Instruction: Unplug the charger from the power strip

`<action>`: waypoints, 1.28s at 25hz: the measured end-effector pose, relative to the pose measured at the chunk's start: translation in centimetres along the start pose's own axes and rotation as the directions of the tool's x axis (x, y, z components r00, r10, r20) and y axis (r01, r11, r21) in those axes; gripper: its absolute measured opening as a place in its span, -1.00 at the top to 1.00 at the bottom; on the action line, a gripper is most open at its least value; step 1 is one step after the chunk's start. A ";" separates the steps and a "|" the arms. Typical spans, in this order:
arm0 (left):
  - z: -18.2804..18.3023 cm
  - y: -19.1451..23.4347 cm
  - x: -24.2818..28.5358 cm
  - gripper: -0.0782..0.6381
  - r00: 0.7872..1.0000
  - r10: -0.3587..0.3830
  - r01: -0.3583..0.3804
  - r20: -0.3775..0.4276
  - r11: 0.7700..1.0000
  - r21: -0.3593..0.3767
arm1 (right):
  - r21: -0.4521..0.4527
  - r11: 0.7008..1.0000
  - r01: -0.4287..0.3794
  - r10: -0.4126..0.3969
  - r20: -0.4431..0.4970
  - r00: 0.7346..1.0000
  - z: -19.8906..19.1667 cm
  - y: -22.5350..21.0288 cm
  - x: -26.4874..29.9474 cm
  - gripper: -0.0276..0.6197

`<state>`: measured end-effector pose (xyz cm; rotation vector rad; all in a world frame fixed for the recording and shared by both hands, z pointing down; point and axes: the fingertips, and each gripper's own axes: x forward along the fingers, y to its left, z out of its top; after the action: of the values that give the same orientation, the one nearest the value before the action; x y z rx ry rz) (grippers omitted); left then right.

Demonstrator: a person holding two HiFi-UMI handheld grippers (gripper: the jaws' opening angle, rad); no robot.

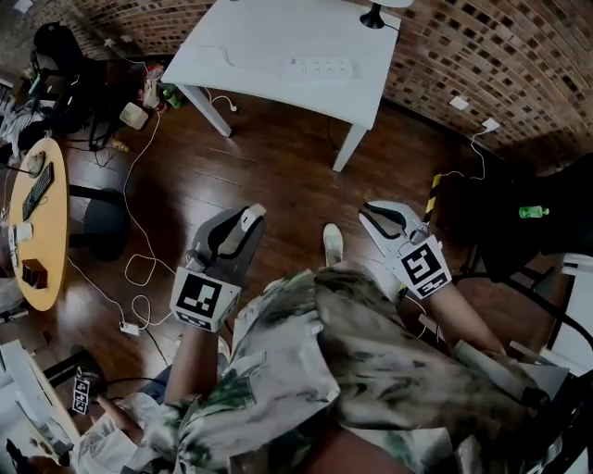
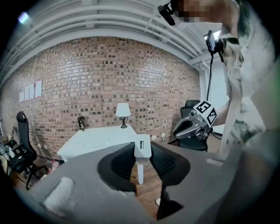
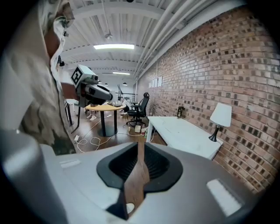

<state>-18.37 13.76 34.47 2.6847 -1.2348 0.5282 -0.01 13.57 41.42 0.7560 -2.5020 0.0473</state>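
A white power strip [image 1: 318,67] lies on the white table [image 1: 259,46], far ahead of me across the wooden floor. I cannot make out a charger on it from here. My left gripper [image 1: 248,220] and right gripper [image 1: 375,215] are both held low near my body, well short of the table, jaws together and holding nothing. In the left gripper view the left gripper [image 2: 141,148] points at the table [image 2: 96,138], and the right gripper [image 2: 197,122] shows off to the side. In the right gripper view the right gripper [image 3: 141,146] faces the table [image 3: 183,133].
A lamp [image 1: 373,17] stands at the table's far right corner by the brick wall. A round wooden table [image 1: 42,222] and an office chair stand at the left. White cables [image 1: 139,278] trail over the floor. A dark chair with a green bottle [image 1: 533,212] is at the right.
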 end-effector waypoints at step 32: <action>-2.1 -24.3 -9.4 0.48 0.987 -0.152 0.152 0.046 0.988 0.009 | 0.053 0.983 0.175 -0.180 0.130 0.975 -2.5 17.7 -26.1 0.78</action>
<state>-6.23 36.86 33.39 2.7809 -1.0283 0.4515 10.34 42.13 32.76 1.0284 -2.5544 -0.0158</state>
